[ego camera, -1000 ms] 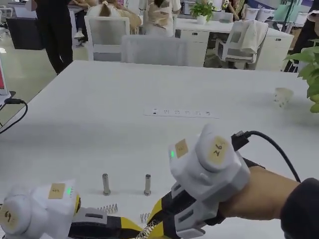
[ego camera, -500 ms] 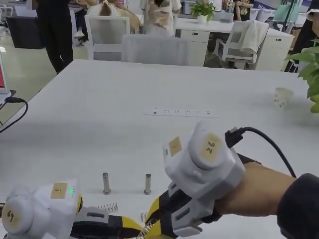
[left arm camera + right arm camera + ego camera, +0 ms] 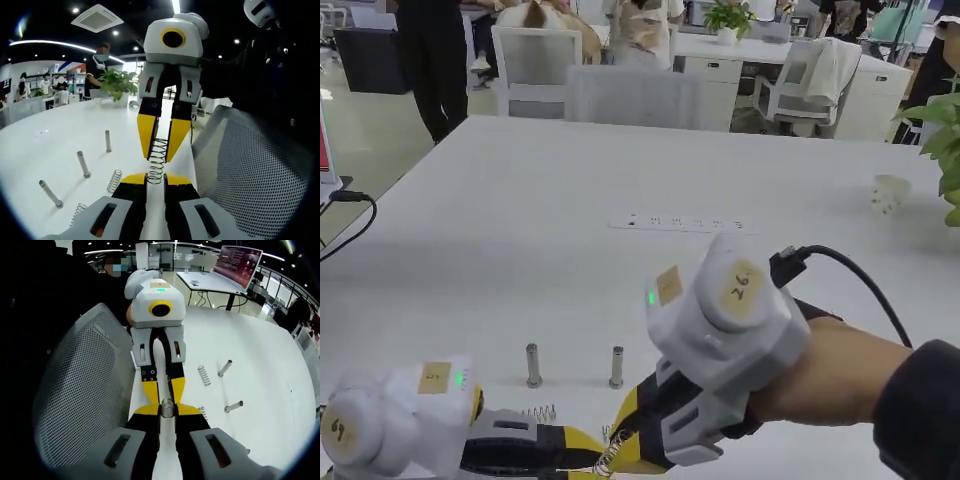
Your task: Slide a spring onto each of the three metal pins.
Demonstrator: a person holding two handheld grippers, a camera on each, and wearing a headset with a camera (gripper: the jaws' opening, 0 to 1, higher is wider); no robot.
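Count: 3 pins (image 3: pixel 83 164), 3 springs. Left gripper (image 3: pixel 156 177) and right gripper (image 3: pixel 168 414) are each pinched nearly closed on opposite ends of one spring (image 3: pixel 157 161), at 6 o'clock in head view. Two loose springs (image 3: pixel 114 181) lie at its 8 o'clock on the table (image 3: pixel 60 130). Head view: third pin blocked by right gripper.

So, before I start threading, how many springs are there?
3. One spring is pinched between the left hand-held gripper and right hand-held gripper; a second spring lies beside the pins; a third spring is partly hidden.
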